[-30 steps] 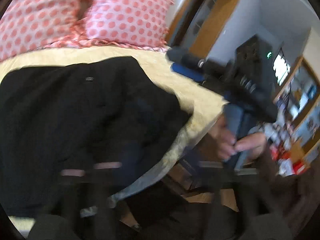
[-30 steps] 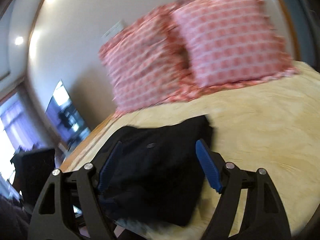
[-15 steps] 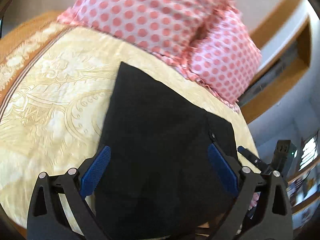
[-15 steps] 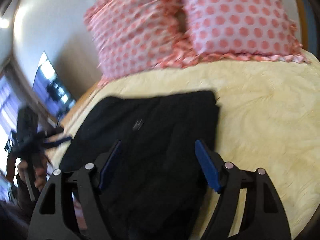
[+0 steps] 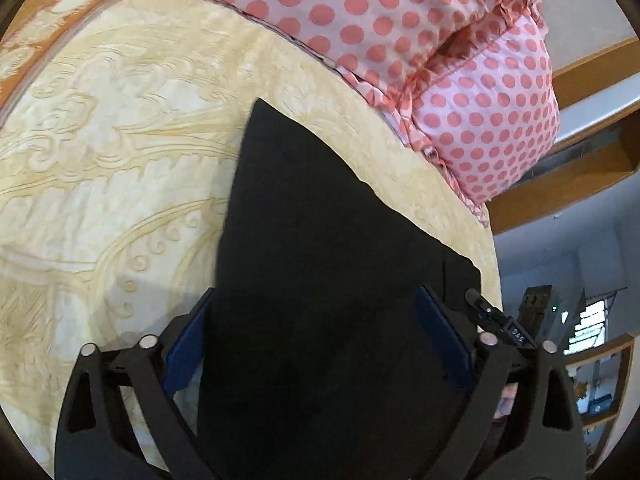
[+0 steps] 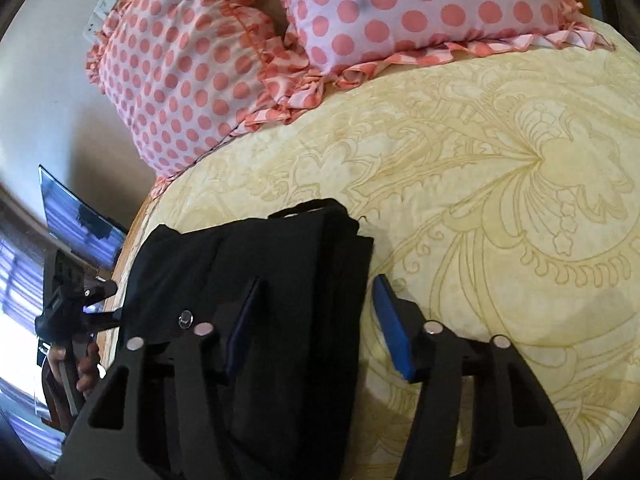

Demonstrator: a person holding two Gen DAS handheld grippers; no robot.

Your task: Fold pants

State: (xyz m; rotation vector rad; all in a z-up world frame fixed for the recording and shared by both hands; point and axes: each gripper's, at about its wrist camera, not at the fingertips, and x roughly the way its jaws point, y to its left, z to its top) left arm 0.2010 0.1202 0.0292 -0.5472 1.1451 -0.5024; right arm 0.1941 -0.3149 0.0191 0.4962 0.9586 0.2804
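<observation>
The black pants (image 5: 320, 280) lie on the bedspread (image 5: 100, 180); both the left gripper (image 5: 316, 340) and right gripper (image 6: 316, 320) hover spread wide. A shallow pinch probably catches only the top layer, skewing the fold.

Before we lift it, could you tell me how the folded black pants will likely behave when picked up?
The black pants are probably floppy: soft layered edges suggest unsupported parts would droop. Lying on the yellow bedspread, the stacked folds may slip open if gripped by one layer.
</observation>
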